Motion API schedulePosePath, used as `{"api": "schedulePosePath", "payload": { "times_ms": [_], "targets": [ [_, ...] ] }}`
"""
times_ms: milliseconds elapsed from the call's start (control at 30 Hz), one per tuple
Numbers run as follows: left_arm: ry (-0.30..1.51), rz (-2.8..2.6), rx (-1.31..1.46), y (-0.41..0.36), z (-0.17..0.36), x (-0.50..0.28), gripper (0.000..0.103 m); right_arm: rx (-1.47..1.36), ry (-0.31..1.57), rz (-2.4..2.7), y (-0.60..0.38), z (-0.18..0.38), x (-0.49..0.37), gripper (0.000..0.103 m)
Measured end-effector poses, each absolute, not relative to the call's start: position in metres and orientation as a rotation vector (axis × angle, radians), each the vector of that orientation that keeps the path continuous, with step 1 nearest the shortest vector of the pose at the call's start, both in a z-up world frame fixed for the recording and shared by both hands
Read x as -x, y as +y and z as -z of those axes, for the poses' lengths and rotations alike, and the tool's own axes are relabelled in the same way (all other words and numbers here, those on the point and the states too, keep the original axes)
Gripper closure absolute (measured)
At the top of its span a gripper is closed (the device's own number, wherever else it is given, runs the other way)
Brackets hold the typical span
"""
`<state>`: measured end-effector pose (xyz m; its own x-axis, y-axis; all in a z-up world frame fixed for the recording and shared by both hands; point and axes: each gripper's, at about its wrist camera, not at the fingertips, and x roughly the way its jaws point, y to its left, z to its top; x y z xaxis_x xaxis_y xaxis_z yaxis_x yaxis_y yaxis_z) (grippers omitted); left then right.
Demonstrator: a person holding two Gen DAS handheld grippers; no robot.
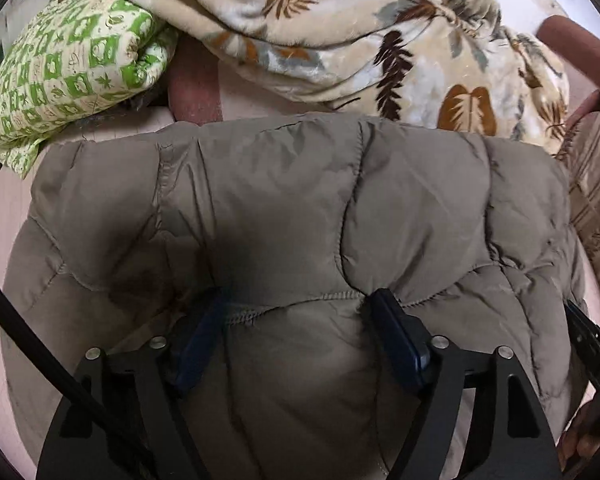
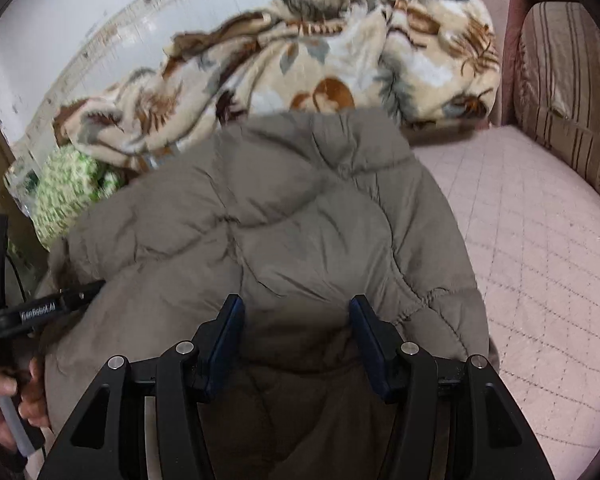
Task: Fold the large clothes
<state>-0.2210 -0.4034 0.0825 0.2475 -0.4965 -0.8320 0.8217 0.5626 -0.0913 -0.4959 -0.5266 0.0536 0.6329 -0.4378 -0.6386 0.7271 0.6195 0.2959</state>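
A puffy grey-brown quilted jacket [image 1: 280, 200] lies folded into a thick bundle on a pink quilted seat [image 2: 520, 240]. My left gripper [image 1: 296, 312] points down onto its near edge. The blue pads stand wide apart and straddle a padded panel without pinching it. My right gripper [image 2: 296, 312] rests the same way on the jacket [image 2: 280, 220], its jaws apart over a dark fold. The right gripper's body [image 1: 592, 348] shows at the jacket's right edge. The left gripper's body [image 2: 40, 308] shows at the jacket's left side, held by a hand [image 2: 0, 400].
A cream blanket [image 1: 340, 32] with brown leaf prints is heaped behind the jacket. A green and white patterned quilt [image 1: 68, 72] lies at the back left. A striped cushion [image 2: 568, 80] and a reddish sofa arm stand on the right. Bare pink seat lies to the jacket's right.
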Motion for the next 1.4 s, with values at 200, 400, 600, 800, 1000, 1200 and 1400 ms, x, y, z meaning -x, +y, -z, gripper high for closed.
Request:
{"api": "schedulePosePath", "payload": {
  "times_ms": [200, 400, 600, 800, 1000, 1200, 1400],
  "targets": [
    [0.983, 0.924, -0.404, -0.413, -0.068, 0.211, 0.020, -0.595, 0.590, 0.708, -0.534, -0.042, 0.489, 0.043],
    [0.959, 0.930, -0.374, -0.404, -0.072, 0.212, 0.019, -0.618, 0.610, 0.699, -0.535, -0.044, 0.490, 0.043],
    [0.869, 0.954, -0.321, -0.344, -0.103, 0.235, 0.019, -0.562, 0.556, 0.679, -0.510, -0.079, 0.501, 0.043],
    [0.771, 0.841, -0.351, -0.271, -0.111, 0.251, 0.019, -0.473, 0.564, 0.642, -0.472, -0.099, 0.493, 0.043],
    [0.797, 0.730, -0.273, -0.226, -0.097, 0.233, 0.019, -0.414, 0.585, 0.598, -0.431, -0.102, 0.477, 0.043],
    [0.726, 0.717, -0.314, -0.230, -0.091, 0.241, 0.019, -0.448, 0.566, 0.578, -0.403, -0.100, 0.477, 0.043],
    [0.723, 0.729, -0.338, -0.231, -0.089, 0.238, 0.019, -0.443, 0.606, 0.601, -0.403, -0.086, 0.462, 0.042]
  ]
}}
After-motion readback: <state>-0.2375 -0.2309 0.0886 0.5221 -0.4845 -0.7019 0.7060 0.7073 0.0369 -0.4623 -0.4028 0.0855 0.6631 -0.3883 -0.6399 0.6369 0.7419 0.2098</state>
